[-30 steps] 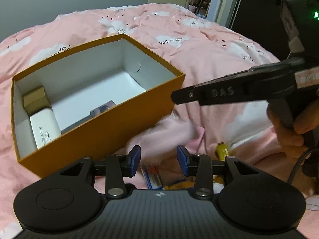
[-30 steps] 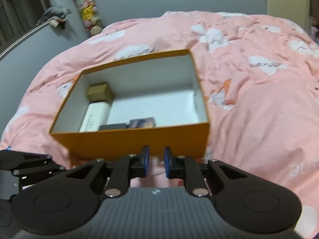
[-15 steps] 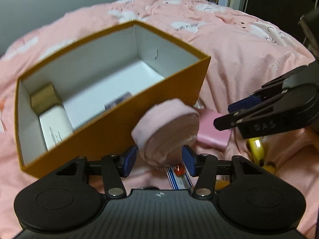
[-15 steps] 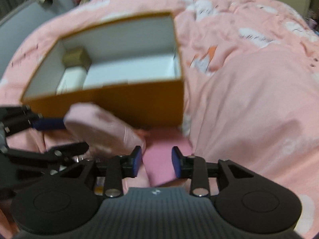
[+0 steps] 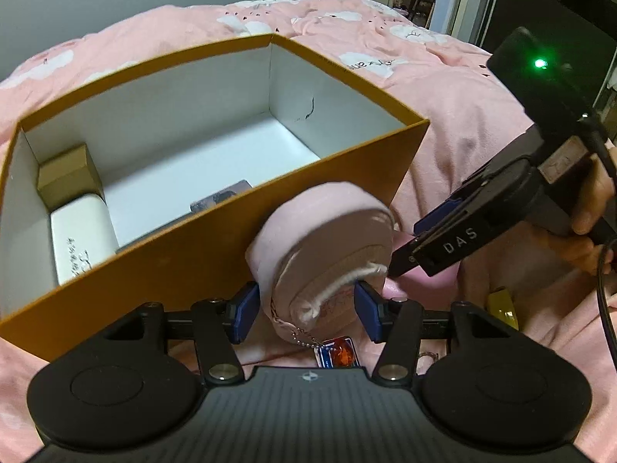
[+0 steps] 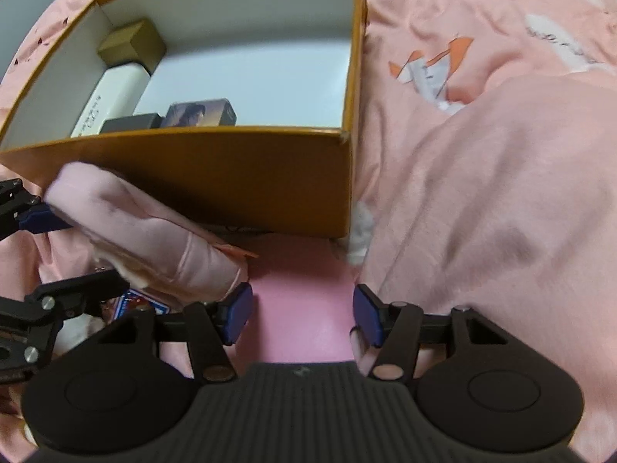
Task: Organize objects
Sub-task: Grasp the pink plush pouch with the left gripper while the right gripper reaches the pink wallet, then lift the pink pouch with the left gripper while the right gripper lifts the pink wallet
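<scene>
Since a second ago, both grippers have dropped in close to the near wall of the orange box (image 5: 216, 239), and a rolled pink pouch (image 5: 327, 239) has come up between the left gripper (image 5: 306, 310) fingers. Its jaws stand wide around the pouch; whether they press it I cannot tell. The right gripper (image 6: 302, 314) is spread wide and empty over a flat pink case (image 6: 304, 308) on the bed (image 6: 482, 173). Inside the box, at its left end, lie a brown carton (image 5: 65, 177) and a white case (image 5: 83, 239).
</scene>
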`<state>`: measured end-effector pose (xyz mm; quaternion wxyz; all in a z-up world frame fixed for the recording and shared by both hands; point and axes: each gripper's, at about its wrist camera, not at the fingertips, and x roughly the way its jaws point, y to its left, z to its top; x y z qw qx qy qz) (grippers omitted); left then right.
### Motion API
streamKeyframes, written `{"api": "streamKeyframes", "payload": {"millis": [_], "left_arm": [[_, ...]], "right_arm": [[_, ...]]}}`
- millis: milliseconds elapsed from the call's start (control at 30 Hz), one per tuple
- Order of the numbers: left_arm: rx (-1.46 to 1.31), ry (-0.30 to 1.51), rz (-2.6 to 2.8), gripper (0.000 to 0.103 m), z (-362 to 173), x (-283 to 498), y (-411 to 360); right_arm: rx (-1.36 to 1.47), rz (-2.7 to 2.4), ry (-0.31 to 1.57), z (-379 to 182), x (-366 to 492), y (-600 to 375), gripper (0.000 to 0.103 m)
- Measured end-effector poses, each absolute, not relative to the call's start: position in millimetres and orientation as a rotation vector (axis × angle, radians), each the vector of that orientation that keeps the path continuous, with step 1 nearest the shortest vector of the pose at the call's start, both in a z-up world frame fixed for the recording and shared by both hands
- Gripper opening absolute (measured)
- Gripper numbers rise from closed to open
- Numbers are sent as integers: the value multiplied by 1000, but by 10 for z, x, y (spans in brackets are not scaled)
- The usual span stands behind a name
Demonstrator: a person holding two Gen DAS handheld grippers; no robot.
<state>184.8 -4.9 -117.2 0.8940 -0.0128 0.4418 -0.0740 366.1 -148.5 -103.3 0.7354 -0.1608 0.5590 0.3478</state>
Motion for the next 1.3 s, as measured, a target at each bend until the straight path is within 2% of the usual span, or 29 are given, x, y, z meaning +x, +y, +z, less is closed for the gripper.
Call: {"api": "streamKeyframes", "payload": {"millis": [133, 267, 333, 433, 467, 500, 667, 867, 1300], "left_arm": [[-70, 939, -151, 62, -1271, 1920, -12], [-112, 932, -141, 62, -1302, 1960, 19], [-125, 928, -138, 52, -1277, 1950, 28], [-146, 934, -126, 39, -1227, 1927, 75], [-157, 933, -130, 36, -1200, 1905, 93], [-167, 932, -135, 34, -1176, 1877, 108], [-192, 919, -126, 31, -1034, 1779, 169], [-243, 951, -115, 29, -864, 1702, 290], [-273, 904, -162, 29, -135, 1536, 442]], "right_arm": [[-293, 791, 1280, -1166, 3799, -1499, 70], [-195, 808, 1325, -1278, 3923, -1574, 72], [-130, 817, 1347, -1337, 3967, -1629, 72], [-90, 824, 1352, -1351, 3951, -1664, 65], [-98, 819, 1344, -1322, 3925, -1666, 60], [-96, 814, 1344, -1294, 3903, -1676, 57], [-16, 818, 1355, -1111, 3750, -1810, 28], [-31, 803, 1277, -799, 3400, -1883, 23], [1, 833, 1035, 181, 3044, -2094, 21]]}}
